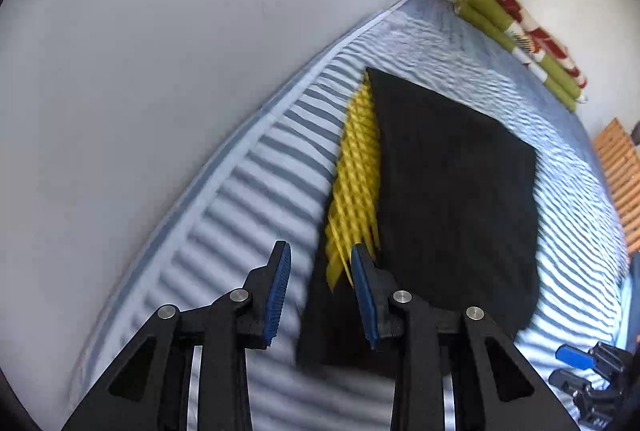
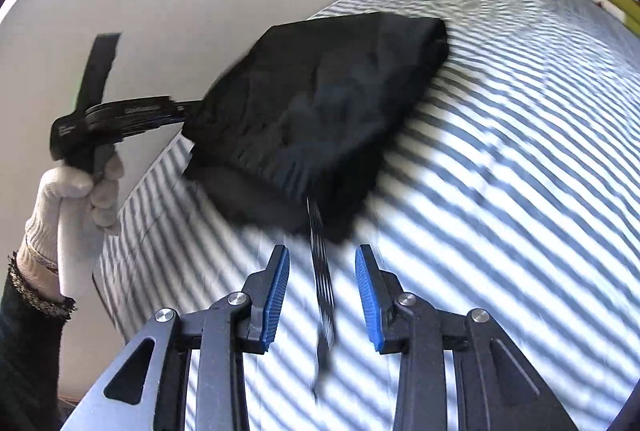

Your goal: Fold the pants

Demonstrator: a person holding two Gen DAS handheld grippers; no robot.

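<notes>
The black pants [image 1: 448, 191] lie folded into a compact rectangle on the striped bed [image 1: 224, 231], with a yellow patterned side stripe [image 1: 356, 167] showing along the left edge. My left gripper [image 1: 319, 247] is open just above the near left corner of the pants, nothing between its pads. In the right wrist view the pants [image 2: 320, 103] look blurred, and a checkered drawstring [image 2: 322, 283] trails from them between the open fingers of my right gripper [image 2: 322, 251]. A gloved hand [image 2: 76, 199] holds the left gripper [image 2: 120, 119] at the pants' left edge.
A white wall [image 1: 140, 51] runs close along the bed's far side. A rolled green, red and white blanket [image 1: 520, 35] lies at the bed's end. Wooden slats [image 1: 624, 183] show beyond the bed's right edge. The right gripper [image 1: 580, 367] sits at the lower right.
</notes>
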